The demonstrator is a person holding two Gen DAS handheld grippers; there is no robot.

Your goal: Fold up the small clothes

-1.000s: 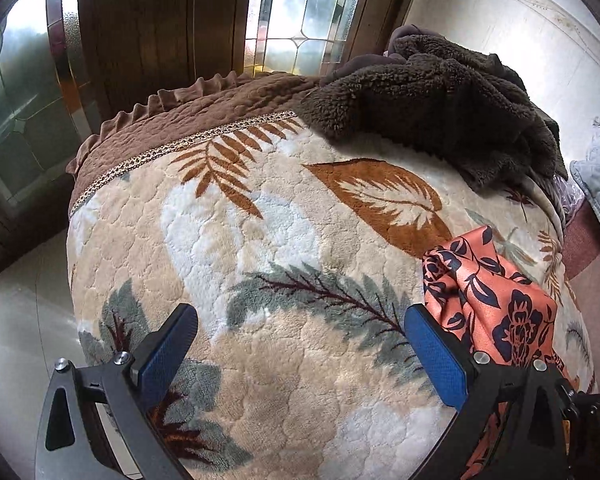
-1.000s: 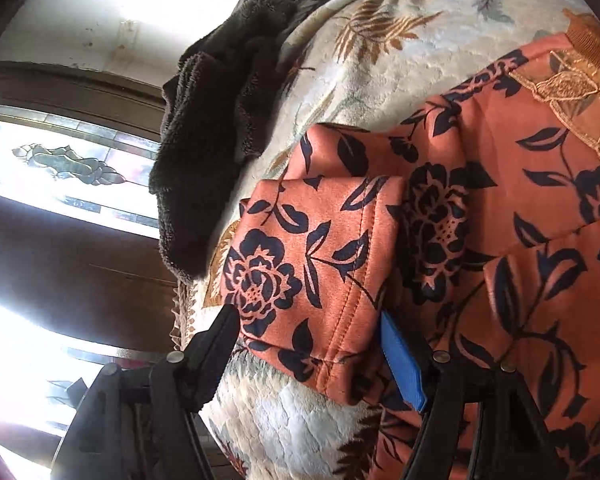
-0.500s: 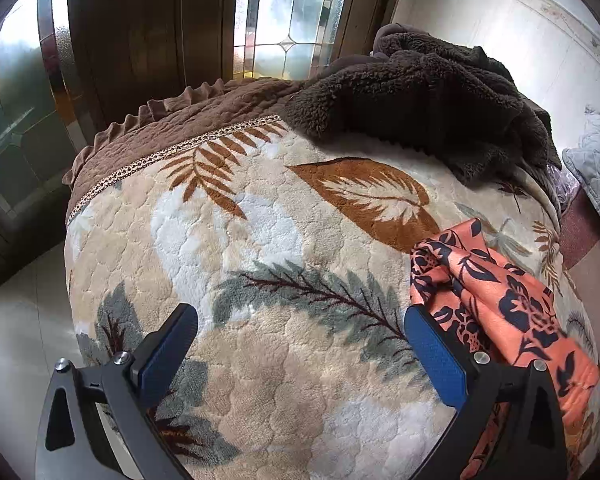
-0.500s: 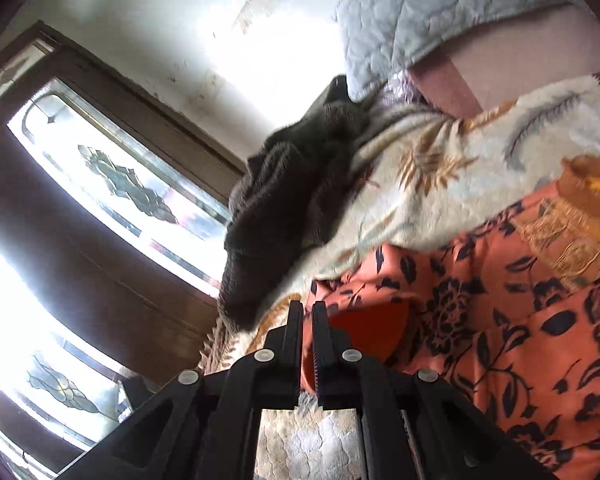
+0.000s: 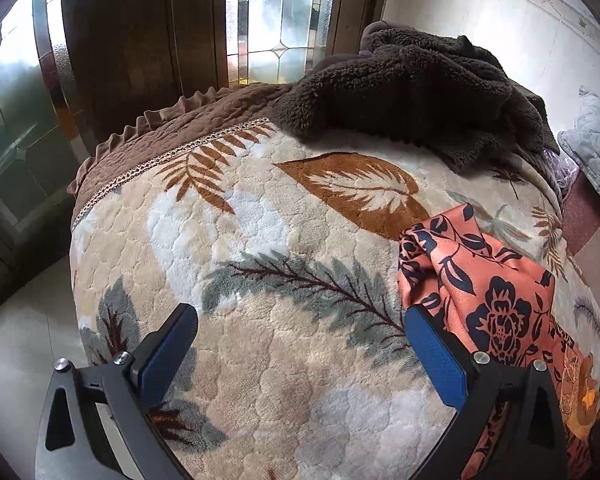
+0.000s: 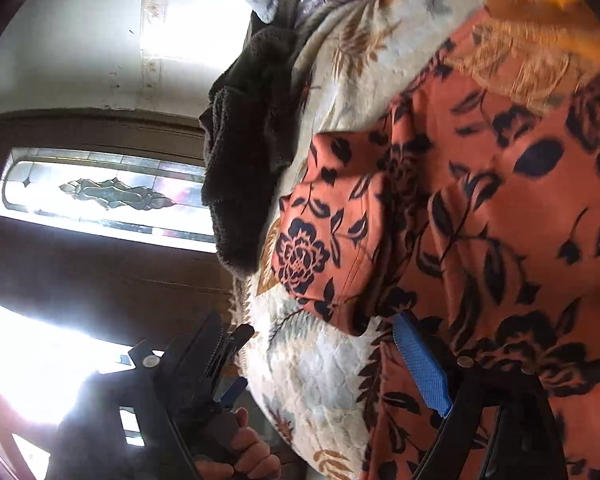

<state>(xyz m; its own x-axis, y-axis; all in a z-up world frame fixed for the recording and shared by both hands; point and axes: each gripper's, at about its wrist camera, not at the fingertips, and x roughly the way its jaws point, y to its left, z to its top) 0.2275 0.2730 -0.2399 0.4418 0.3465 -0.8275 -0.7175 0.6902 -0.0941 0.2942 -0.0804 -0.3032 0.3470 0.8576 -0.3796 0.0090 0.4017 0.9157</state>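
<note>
Wood-panelled wall with leaded-glass panes (image 5: 276,28) behind, pale floor (image 5: 16,344) to the left. Plush leaf-print blanket (image 5: 260,264) spread over a bed, brown ruffled border (image 5: 168,136) running along its far-left edge, drop to the floor just beyond. Broad bare stretch of blanket at centre and left. Dark brown fleece throw (image 5: 412,88) heaped at the far edge, well apart from both tools. Grey quilted pillow (image 5: 596,148) at far right.

Orange floral garment (image 5: 488,280) bunched on the blanket's right side, one folded flap raised toward the middle, the rest trailing off toward the near-right edge. Same garment (image 6: 480,220) filling the right half of the right wrist view, a folded flap lying on the blanket (image 6: 324,368) near the fleece throw (image 6: 248,152).

Left gripper (image 5: 296,344) low over bare blanket, jaws wide apart and holding nothing, right blue pad (image 5: 436,360) just beside the garment's near fold, left pad over open blanket.

Right gripper (image 6: 308,356) with jaws spread, nothing between them but blanket; blue pad (image 6: 420,368) at the garment's lower edge, possibly touching it, though motion blur leaves that unclear. Left gripper (image 6: 220,348) and the hand (image 6: 240,452) gripping it visible at lower left, off the bed's edge.
</note>
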